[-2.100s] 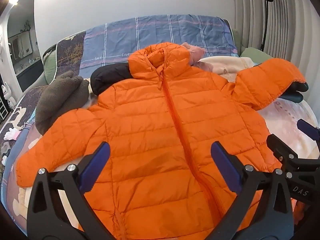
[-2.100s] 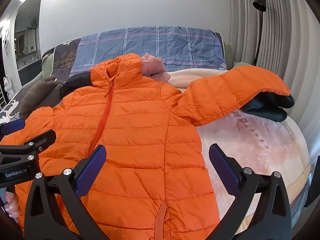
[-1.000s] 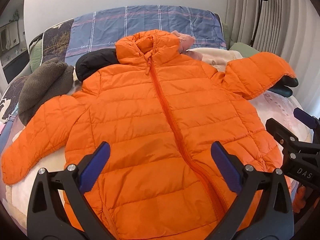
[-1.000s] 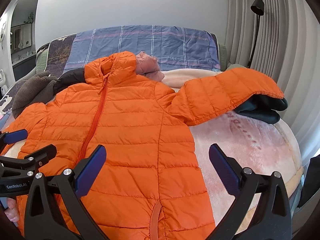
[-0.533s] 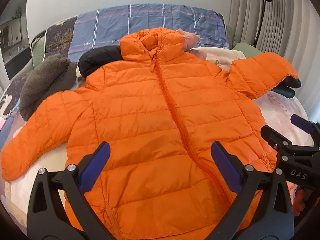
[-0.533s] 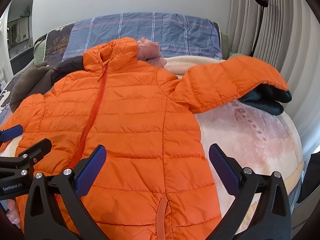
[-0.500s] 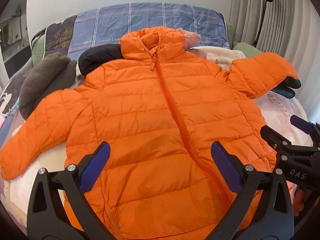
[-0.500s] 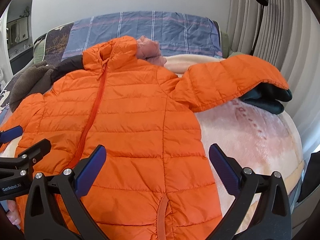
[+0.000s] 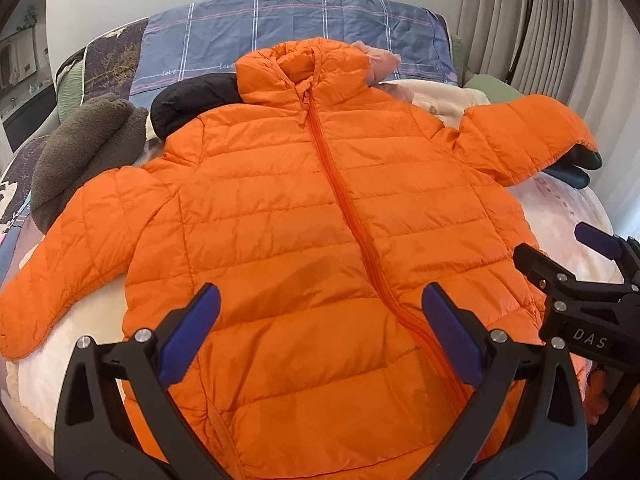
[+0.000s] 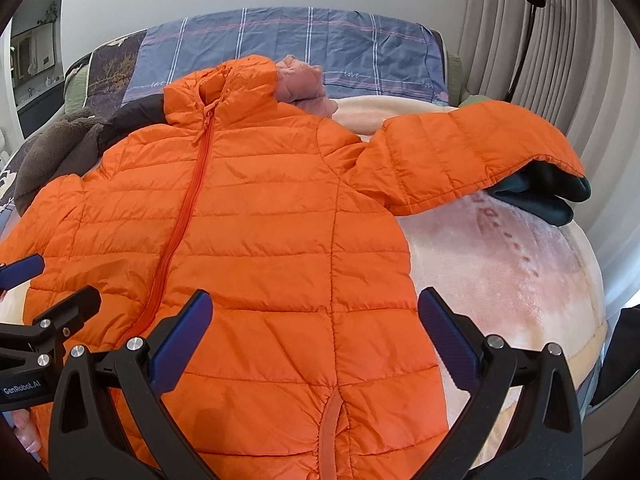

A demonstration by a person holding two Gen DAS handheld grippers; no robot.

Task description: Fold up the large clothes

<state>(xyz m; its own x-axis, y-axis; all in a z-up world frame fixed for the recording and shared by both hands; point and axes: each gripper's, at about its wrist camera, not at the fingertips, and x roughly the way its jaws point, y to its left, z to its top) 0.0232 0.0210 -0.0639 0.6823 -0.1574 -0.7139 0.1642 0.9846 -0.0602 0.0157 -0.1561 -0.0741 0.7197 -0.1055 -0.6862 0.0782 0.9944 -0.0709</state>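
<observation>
An orange jacket (image 9: 304, 216) lies zipped and face up across the middle of the bed (image 10: 512, 280), collar toward the headboard end. The left gripper (image 9: 320, 320) and right gripper (image 10: 312, 320) hover over its hem, jaws spread wide, holding nothing.

A jacket (image 9: 304, 216) lies front-up on a blanket (image 10: 500, 272) atop a bed, collar toward the far pillow (image 9: 304, 36). Its right sleeve (image 10: 468, 156) rests on a dark garment (image 10: 548, 194). A fleece (image 9: 80, 148) sits left of the jacket. Both grippers, left (image 9: 320, 328) and right (image 10: 312, 328), hang spread above the hem, side by side.
</observation>
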